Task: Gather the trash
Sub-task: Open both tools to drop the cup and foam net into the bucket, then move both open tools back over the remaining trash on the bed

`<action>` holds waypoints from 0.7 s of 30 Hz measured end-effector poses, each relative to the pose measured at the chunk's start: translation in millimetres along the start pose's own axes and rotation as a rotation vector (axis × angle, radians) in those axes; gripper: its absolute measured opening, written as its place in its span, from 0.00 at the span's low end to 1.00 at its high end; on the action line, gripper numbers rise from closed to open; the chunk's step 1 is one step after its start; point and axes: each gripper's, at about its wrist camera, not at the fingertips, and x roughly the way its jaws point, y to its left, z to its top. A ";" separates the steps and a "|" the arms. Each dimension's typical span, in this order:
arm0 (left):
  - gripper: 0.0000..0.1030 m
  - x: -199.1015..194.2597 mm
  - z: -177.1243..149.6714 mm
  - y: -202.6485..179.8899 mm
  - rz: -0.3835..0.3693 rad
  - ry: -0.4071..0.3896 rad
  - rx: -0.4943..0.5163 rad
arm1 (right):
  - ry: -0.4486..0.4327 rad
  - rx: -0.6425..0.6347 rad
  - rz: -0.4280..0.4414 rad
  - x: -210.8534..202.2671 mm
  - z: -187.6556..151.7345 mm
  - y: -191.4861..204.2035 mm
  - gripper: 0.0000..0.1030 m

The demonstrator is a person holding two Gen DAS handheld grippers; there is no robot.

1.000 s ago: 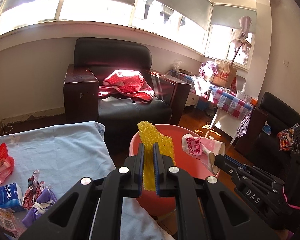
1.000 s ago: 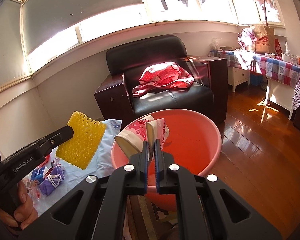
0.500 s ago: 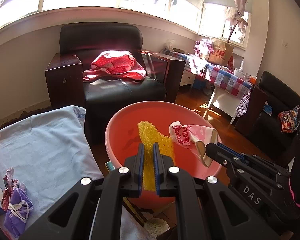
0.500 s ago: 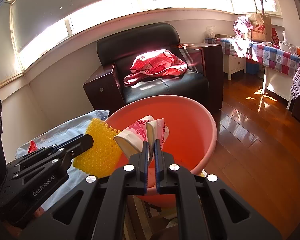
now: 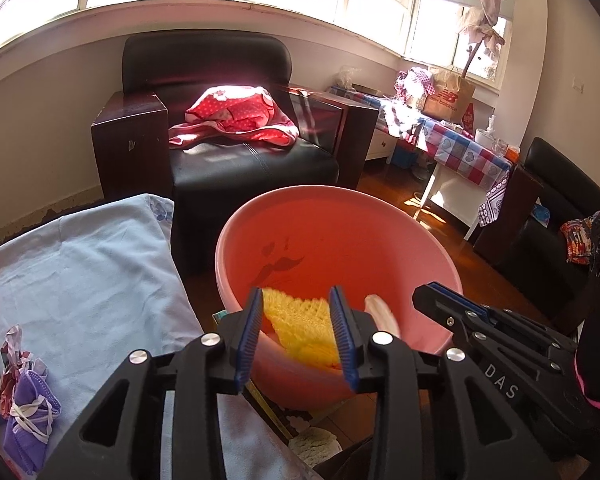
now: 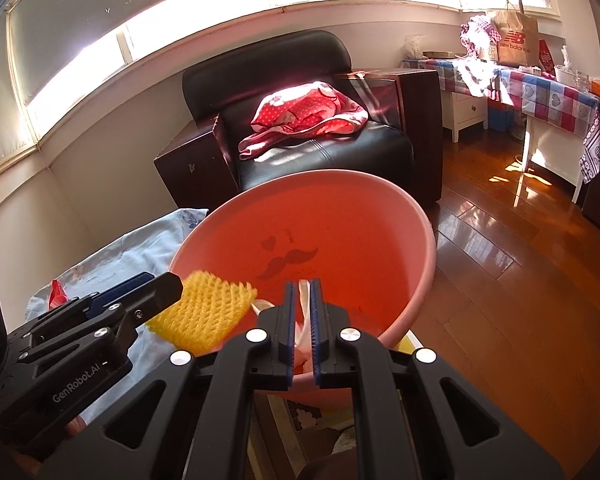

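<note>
Here, the left gripper (image 5: 298, 334) is opening, yellow foam netting (image 5: 300, 330) loose between its jaws over the pink basin (image 5: 428, 240). The right gripper (image 6: 303, 322) (jaws nearly together) pinches a crumpled white wrapper (image 6: 305, 320).

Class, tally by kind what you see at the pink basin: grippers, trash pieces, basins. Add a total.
Grippers: 2 (left gripper, jaws opening, yellow net between them; right gripper)
Trash pieces: 2 (yellow net, pale wrapper)
Basins: 1
Total: 5
</note>
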 end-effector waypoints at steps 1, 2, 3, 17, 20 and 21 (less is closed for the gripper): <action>0.38 -1.3 0.0 0.3 -0.002 -0.007 -0.002 | 0.004 0.002 0.000 1.0 -0.3 -0.3 0.07; 0.38 -2.3 0.1 0.2 -0.003 -0.013 -0.001 | 0.006 0.002 -0.003 1.9 -0.6 -0.2 0.07; 0.38 -3.8 -0.1 -0.3 -0.002 -0.018 0.003 | 0.006 0.001 -0.006 2.4 -0.9 -0.3 0.07; 0.48 -38.5 1.4 6.1 -0.002 -0.086 -0.011 | -0.006 -0.013 0.001 -11.7 1.6 10.4 0.09; 0.50 -49.4 0.8 11.8 -0.004 -0.098 -0.028 | -0.014 -0.012 0.006 -18.2 2.4 15.0 0.29; 0.50 -53.3 0.4 14.1 -0.004 -0.103 -0.033 | -0.020 -0.016 0.006 -21.0 2.7 17.6 0.30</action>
